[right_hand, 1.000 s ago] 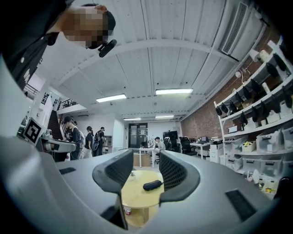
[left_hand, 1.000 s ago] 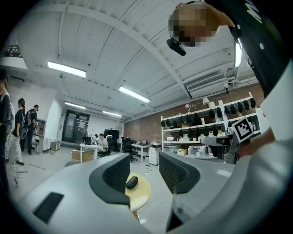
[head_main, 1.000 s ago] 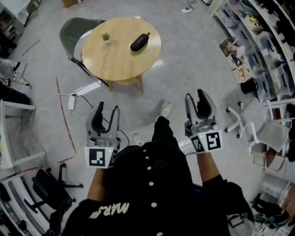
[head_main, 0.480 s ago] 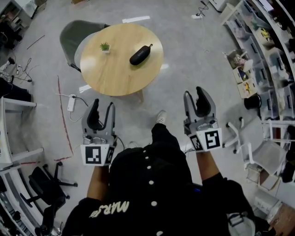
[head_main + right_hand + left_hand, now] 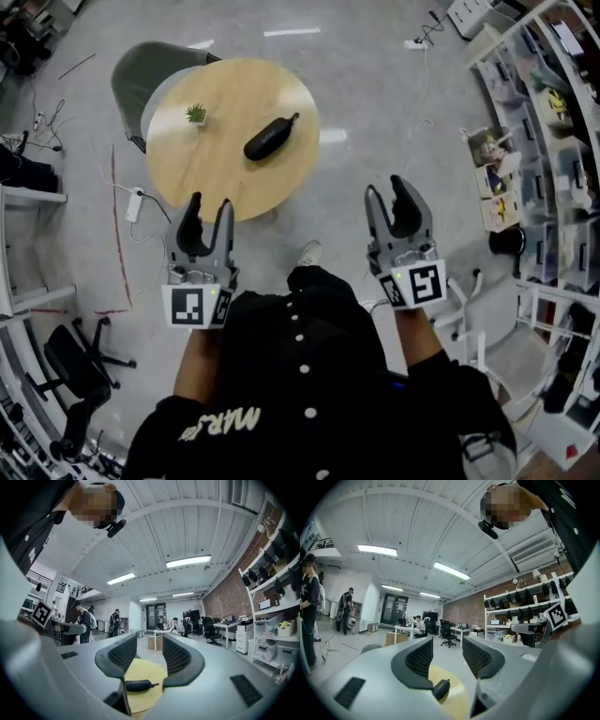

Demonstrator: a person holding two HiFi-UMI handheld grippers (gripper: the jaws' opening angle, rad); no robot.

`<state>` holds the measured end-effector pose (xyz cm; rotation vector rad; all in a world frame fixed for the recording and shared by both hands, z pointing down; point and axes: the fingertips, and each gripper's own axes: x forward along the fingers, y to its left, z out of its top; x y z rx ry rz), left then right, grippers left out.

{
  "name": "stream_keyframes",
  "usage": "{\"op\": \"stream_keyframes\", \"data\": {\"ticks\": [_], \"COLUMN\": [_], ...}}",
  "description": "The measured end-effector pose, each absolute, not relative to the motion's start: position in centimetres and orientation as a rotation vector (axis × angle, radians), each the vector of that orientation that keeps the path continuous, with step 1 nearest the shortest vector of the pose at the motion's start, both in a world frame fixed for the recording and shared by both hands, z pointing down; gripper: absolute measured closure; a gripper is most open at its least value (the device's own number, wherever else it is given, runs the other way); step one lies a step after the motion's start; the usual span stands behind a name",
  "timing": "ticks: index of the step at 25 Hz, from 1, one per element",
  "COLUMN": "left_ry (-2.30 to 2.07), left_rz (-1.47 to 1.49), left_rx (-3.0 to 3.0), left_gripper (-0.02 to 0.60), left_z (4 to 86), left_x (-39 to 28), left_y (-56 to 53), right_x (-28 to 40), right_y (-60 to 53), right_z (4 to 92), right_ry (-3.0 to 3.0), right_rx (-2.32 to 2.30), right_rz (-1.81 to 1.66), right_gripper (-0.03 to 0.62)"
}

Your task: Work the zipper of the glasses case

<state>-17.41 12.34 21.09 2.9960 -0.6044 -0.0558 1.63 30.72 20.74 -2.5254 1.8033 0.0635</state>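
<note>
Since a moment earlier we had carried our left tongs point(image 5: 209, 202) and right tongs point(image 5: 385, 187), both open and empty, closer to the round desk point(image 5: 187, 169), where the glasses case point(image 5: 270, 138) lay untouched, so zipper work had not started.

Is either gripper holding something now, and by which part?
Nothing is held. The left gripper and right gripper are open; the glasses case lies on the table ahead.

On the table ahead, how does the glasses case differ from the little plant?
The case is black and long, lying flat; the plant is green and stands upright in a pale pot. The case is bigger and lies nearer the middle; the plant is near the edge. Both rest on the round table, apart.
</note>
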Motion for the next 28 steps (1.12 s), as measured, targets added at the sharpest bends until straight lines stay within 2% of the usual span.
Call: {"op": "stream_keyframes", "data": {"ticks": [8,14,28], "left_ry": [-0.673,-0.659,-0.622], "left_rz": [0.01,-0.004,-0.003], "left_rx": [3.019,2.993,3.009], "left_gripper": [0.4,0.4,0.4], "left_z": [21.1,22.6,22.2], "left_x": [-12.9,-12.5,-7.9], "left_y": [11.9,9.7,0.9], "right_x": [6.8,7.4,10.8], "right_y": [27.2,23.6,14.0], "right_z": [21.7,23.5,21.4], "right_ry": [1.92,1.982,2.018], "right_rx": [-2.421,-2.39,-2.394], "right_rz": [-0.019,-0.048,0.032], "right_gripper": [0.437,0.439,0.437]}}
